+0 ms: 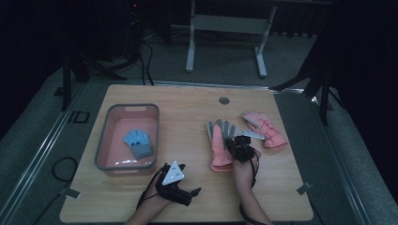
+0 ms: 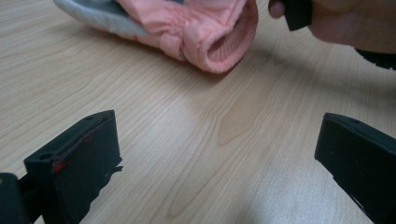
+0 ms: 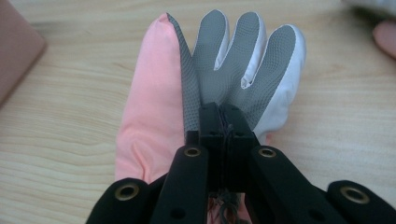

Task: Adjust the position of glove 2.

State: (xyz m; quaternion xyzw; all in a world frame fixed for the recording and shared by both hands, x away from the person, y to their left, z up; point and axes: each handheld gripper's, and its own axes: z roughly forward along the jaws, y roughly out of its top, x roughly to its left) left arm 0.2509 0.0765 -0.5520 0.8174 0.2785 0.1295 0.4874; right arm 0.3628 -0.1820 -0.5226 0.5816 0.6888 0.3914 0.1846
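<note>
Right gripper (image 3: 223, 116) is clamped tight on the pink glove (image 3: 154, 116), jaws pinching the fabric where the grey palm meets the pink back; threads of the cuff bunch between the jaw arms. In the high view the same gripper (image 1: 240, 144) sits over the glove's (image 1: 219, 146) middle, glove flat on the tabletop (image 1: 187, 112), fingers pointing away from the gripper, cuff toward the person.

Left gripper (image 1: 177, 183) rests low on the tabletop, jaws spread wide with nothing between them. Ahead of it, in its own view, lies the glove's open cuff (image 2: 229, 44), well clear of both jaws.

A second pink glove (image 1: 264, 128) lies beyond and to the right of the right gripper, apart from the held one. A pink bin (image 1: 105, 140) stands ahead of the left gripper with a small blue glove (image 1: 139, 143) inside.

Step in hand, as I judge it: the grasp on the first pink glove is made, lift not yet begun (glove looks fully down on the wood). Next move likely calls for raising it clear of the tabletop and carrying it left, over the bin's near rim. The pinch holds only a fold of fabric, so the cuff end may hang and drag; lift high enough before crossing the rim.
</note>
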